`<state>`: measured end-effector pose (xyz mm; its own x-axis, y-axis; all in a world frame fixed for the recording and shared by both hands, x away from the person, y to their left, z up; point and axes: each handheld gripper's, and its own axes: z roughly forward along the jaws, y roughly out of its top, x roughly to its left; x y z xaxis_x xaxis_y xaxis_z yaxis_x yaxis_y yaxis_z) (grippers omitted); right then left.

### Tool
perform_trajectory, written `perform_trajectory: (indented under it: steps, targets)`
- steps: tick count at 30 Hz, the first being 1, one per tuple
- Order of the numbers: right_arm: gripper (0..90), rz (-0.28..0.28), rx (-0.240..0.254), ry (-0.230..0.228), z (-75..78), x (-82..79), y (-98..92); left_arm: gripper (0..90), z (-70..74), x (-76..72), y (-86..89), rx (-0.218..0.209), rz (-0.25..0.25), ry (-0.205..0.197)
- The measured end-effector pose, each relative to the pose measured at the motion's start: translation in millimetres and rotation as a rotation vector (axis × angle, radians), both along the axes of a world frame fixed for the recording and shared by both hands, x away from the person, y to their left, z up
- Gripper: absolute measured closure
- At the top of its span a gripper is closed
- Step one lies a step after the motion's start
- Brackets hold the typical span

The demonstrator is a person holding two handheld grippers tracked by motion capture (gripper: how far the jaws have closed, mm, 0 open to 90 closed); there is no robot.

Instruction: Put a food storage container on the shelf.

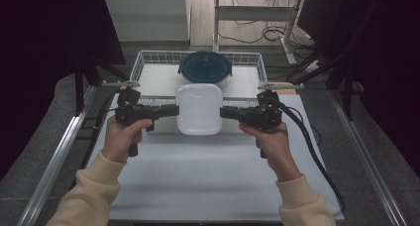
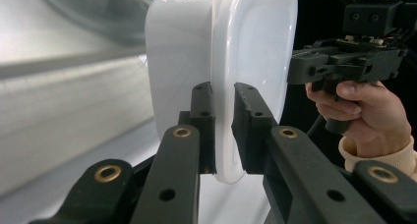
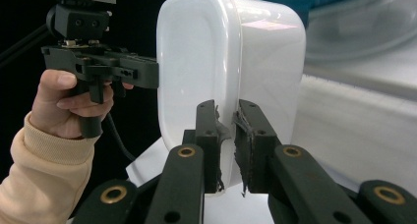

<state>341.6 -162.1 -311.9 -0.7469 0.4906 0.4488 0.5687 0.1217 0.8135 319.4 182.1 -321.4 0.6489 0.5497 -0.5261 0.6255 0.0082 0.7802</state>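
Above the table's front half, left gripper (image 1: 171, 110) and right gripper (image 1: 225, 112) each pinch the white container's (image 1: 199, 108) rim, lifted level; the wire basket (image 1: 143, 60) holding a dark-lidded bowl (image 1: 205, 66) waits beyond, placement seemingly left.

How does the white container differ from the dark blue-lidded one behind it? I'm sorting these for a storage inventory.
The white container is a rounded rectangle; the blue-lidded container is round. The white one is opaque white all over; the other has a dark blue lid over a clear body. The white one is gripped at its rim by the left claw and right claw; the blue-lidded one sits in the wire basket. Both are lidded.
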Motion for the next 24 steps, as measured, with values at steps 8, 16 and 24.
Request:
perform_trajectory:
  steps: [8, 16, 24]
  targets:
    - [80.1, -0.008, 0.003, -0.030, 29.6, 14.7, 1.6, 80.1, 29.2, 17.3, 0.8, 0.006, 0.003, -0.024]
    - [80.1, -0.016, -0.004, -0.051, 48.1, 27.0, 4.0, 79.9, 44.4, 31.8, 1.4, 0.015, 0.012, -0.032]
    - [80.0, -0.022, -0.006, -0.054, 57.5, 40.8, 4.9, 79.8, 55.0, 45.9, 0.5, 0.024, 0.014, -0.032]
